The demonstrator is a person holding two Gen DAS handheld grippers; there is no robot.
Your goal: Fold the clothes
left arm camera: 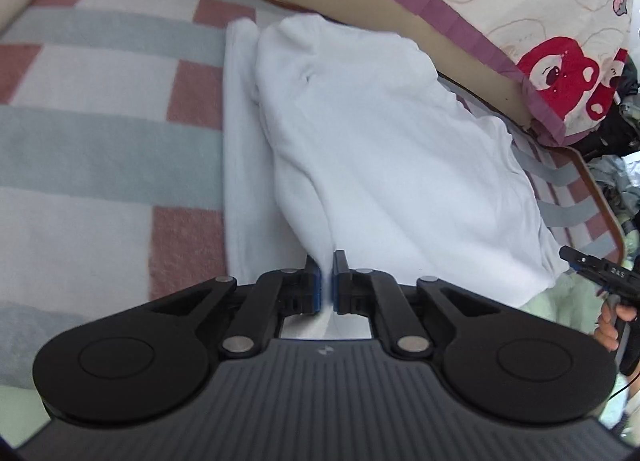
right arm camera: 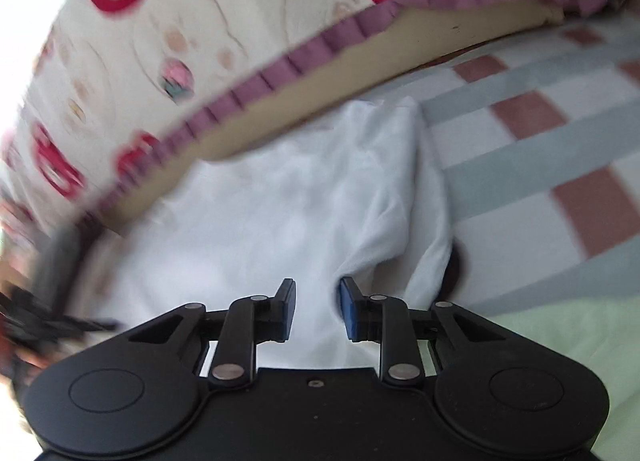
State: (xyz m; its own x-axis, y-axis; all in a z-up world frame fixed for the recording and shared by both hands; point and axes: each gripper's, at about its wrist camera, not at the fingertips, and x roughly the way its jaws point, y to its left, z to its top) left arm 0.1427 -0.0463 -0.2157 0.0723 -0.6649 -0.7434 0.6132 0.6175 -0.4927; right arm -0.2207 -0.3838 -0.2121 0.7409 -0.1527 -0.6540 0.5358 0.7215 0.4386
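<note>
While the left gripper (left arm camera: 328, 281) pinches the near edge of the white garment (left arm camera: 380, 141), which runs lengthwise toward the upper frame on the checked blanket (left arm camera: 100, 141), the right gripper (right arm camera: 318, 311) stands parted, cloth between its jaws, not visibly pressed.

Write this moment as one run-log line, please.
task: fold clothes | left gripper: shut on white garment | right gripper: open, garment edge between pads | surface: checked blanket
</note>
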